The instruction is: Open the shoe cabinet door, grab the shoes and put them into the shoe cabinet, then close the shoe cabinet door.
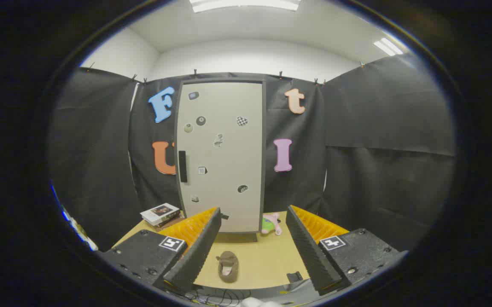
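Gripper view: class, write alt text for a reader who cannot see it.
The open gripper faces a closed shoe cabinet door dotted with magnets, a brown shoe on the wooden floor between its fingers. Books and a plush toy flank the cabinet.

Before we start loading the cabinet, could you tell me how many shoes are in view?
1: a brown slipper on the table between the open gripper fingers, before the closed cabinet door. Others may be hidden.
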{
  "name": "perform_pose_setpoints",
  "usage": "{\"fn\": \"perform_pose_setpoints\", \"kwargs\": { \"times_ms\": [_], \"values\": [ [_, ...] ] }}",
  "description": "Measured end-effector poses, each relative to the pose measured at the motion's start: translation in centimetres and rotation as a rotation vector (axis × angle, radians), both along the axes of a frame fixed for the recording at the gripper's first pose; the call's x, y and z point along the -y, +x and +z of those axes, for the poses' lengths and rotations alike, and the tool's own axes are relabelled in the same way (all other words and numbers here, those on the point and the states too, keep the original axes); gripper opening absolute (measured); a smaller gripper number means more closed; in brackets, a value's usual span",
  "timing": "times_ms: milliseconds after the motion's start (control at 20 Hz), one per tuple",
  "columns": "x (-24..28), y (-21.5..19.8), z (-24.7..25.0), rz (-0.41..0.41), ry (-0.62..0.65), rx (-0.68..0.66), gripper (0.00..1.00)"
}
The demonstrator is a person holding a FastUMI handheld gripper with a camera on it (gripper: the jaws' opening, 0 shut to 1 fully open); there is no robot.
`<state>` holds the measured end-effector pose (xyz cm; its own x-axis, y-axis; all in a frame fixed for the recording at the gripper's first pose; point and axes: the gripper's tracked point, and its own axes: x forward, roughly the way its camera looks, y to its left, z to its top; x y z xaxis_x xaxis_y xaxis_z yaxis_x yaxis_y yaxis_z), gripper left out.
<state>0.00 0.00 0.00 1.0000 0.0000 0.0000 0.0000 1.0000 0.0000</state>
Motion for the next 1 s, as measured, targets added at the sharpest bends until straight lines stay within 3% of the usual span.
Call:
{"fn": "perform_pose_setpoints", "kwargs": {
  "times_ms": [1000],
  "values": [
    [-1.8, 1.1, 0.0, -0.001, -0.014, -0.008, 1.00]
  ]
}}
